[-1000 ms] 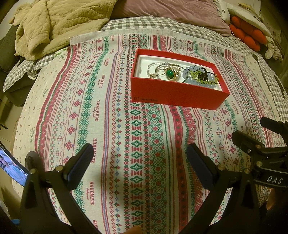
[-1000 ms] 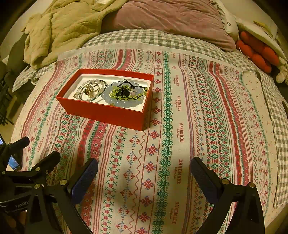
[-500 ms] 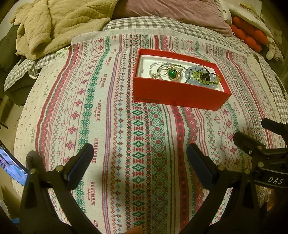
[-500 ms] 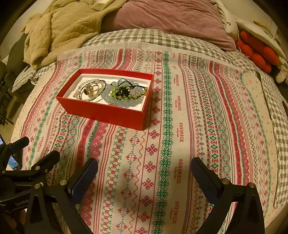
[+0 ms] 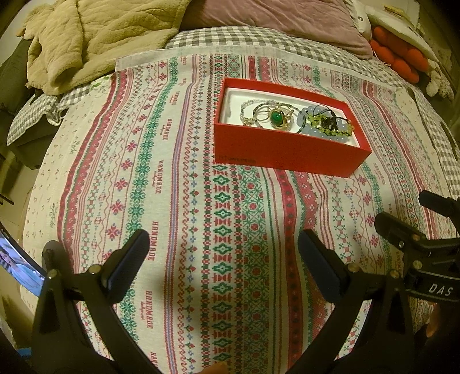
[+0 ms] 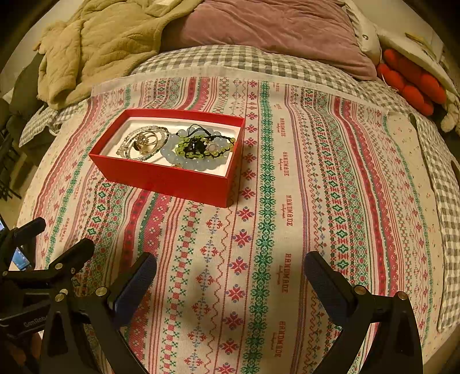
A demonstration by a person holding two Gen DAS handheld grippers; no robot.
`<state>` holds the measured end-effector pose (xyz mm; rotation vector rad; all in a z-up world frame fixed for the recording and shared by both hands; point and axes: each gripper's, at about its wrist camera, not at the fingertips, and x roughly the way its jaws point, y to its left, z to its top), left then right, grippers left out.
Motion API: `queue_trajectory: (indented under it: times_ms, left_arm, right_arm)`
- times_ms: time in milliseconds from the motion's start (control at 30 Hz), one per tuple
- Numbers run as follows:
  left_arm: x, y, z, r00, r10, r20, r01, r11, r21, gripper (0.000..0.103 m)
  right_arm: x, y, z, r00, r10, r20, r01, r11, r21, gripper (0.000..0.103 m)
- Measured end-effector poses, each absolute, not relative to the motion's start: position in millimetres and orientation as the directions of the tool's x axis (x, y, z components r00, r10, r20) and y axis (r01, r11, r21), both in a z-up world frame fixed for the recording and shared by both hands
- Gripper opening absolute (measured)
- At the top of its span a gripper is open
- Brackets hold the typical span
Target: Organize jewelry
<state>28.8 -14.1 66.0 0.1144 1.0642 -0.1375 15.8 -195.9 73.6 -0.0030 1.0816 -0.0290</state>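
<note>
A red box (image 5: 287, 149) (image 6: 169, 179) with a white lining sits on the patterned cloth (image 5: 172, 187) (image 6: 316, 187). Inside lie a green-stone gold ring (image 5: 277, 116), a thin pearl-like chain with rings (image 6: 143, 141), a pale blue bead bracelet (image 6: 184, 161) and a green-and-black cord bracelet (image 5: 330, 123) (image 6: 201, 145). My left gripper (image 5: 224, 253) hovers open over the cloth, short of the box. My right gripper (image 6: 230, 273) is open too, to the right of the box and nearer than it. Neither holds anything.
A beige quilted jacket (image 5: 95, 37) (image 6: 109, 43) lies at the back left, a mauve pillow (image 5: 273, 14) (image 6: 273, 31) behind the cloth, red cushions (image 5: 402, 57) (image 6: 414, 83) at the back right. A lit screen (image 5: 20, 264) shows at the left edge.
Both views have drifted slightly; the box sits a little further right in the left wrist view and a little lower in the right one. Both grippers stay open.
</note>
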Motion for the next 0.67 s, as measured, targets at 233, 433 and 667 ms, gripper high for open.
queue_trajectory:
  times_ms: [233, 433, 667]
  left_arm:
    - [29.6, -13.4, 67.3, 0.483, -0.053, -0.874, 0.159, 0.987, 0.027, 0.102]
    - [29.1, -14.4, 67.7, 0.485, -0.052, -0.873, 0.159, 0.987, 0.030, 0.102]
    - [28.1, -14.3, 67.1, 0.487, -0.052, -0.872, 0.162, 0.986, 0.031, 0.102]
  right_arm:
    - [16.2, -196.2, 74.0, 0.468, -0.025, -0.883, 0.022, 1.000, -0.016, 0.103]
    - [15.5, -197.0, 73.2, 0.469, -0.027, -0.883, 0.023, 1.000, -0.018, 0.103]
    - [13.2, -200.4, 70.9, 0.468, -0.031, -0.883, 0.028, 0.999, -0.021, 0.103]
